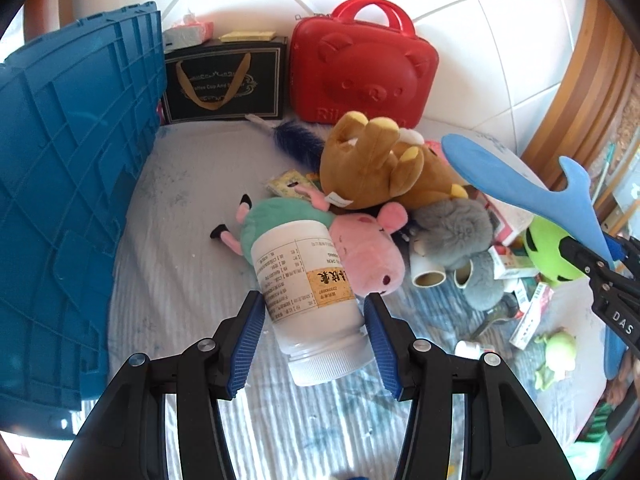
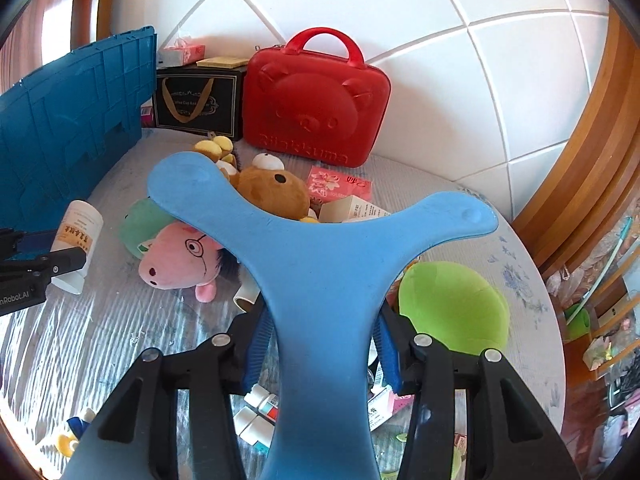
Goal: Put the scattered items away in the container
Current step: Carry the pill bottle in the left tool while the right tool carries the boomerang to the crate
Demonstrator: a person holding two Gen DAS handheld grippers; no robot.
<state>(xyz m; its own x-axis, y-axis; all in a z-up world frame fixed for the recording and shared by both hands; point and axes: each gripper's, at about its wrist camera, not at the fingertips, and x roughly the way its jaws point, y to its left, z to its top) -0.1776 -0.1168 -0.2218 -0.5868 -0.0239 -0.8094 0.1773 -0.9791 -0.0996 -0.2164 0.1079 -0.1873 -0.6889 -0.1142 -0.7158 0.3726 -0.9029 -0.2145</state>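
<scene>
while the left hand-held gripper grips a smooth bottle, the right clamps blue foam.

I can read "Rilakkuma" embossed along the bottom of the red bear-faced hard carry case. On the black paper gift bag with gold ribbon handles I make out "Coffee Cup And", the rest hidden. The right tongs carry "DAS" in white; the left tongs show "nRobot.AI". The white plastic bottle bears Chinese print I cannot read.
</scene>
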